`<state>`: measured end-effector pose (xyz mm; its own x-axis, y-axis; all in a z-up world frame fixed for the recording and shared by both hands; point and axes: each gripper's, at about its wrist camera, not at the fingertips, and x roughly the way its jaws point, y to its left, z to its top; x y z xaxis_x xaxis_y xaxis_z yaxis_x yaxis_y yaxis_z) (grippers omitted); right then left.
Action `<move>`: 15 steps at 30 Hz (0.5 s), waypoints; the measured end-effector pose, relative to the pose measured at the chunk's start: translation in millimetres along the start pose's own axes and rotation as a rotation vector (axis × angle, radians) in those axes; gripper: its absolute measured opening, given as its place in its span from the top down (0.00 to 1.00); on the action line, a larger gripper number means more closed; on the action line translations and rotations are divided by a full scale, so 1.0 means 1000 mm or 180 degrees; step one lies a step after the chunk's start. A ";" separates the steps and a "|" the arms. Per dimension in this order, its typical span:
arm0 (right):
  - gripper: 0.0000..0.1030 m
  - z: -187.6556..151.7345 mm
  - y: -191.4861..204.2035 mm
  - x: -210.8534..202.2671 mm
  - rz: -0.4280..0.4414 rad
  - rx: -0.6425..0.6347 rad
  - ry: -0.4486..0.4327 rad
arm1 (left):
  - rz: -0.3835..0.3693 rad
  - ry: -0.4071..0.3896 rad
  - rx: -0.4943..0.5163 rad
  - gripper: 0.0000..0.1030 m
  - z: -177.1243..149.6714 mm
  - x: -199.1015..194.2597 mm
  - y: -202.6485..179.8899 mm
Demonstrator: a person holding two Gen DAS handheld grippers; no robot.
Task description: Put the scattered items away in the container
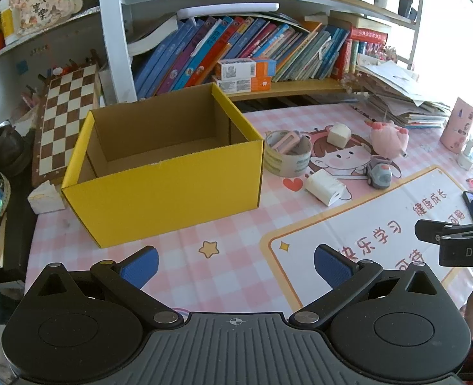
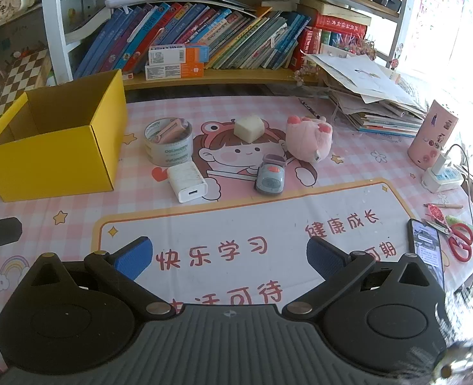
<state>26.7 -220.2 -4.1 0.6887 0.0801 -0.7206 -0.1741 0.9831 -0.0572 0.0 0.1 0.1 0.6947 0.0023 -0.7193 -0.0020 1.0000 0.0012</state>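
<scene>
An empty yellow cardboard box [image 1: 162,189] stands open at the left of the table; it also shows in the right wrist view [image 2: 53,160]. Right of it lie a tape roll [image 2: 168,146] with a pink item inside, a white charger [image 2: 187,182], a grey toy car [image 2: 270,176], a cream block [image 2: 249,128] and a pink plush [image 2: 308,139]. My left gripper [image 1: 236,264] is open and empty, in front of the box. My right gripper [image 2: 230,255] is open and empty, well short of the items.
A pink cartoon mat [image 2: 236,224] covers the table. A phone [image 2: 427,250], red scissors [image 2: 459,240], a power strip [image 2: 442,176] and a pink cylinder [image 2: 433,136] sit at the right. A paper pile [image 2: 364,96] and a bookshelf [image 2: 204,32] stand behind. A chessboard [image 1: 66,122] leans at the left.
</scene>
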 end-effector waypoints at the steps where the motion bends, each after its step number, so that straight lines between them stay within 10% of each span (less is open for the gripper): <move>1: 0.00 0.000 0.000 0.000 0.0000 -0.0001 0.0001 | -0.0008 0.0006 -0.0009 0.00 0.000 0.000 0.000; 15: 0.00 0.001 -0.001 -0.002 -0.0001 -0.0003 -0.0006 | -0.0013 0.0010 0.0004 0.00 -0.001 -0.001 -0.001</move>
<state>26.3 -220.8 -2.4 0.6900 0.0801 -0.7194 -0.1746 0.9829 -0.0579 -1.3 -1.0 -0.3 0.6924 -0.0019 -0.7215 0.0018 1.0000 -0.0009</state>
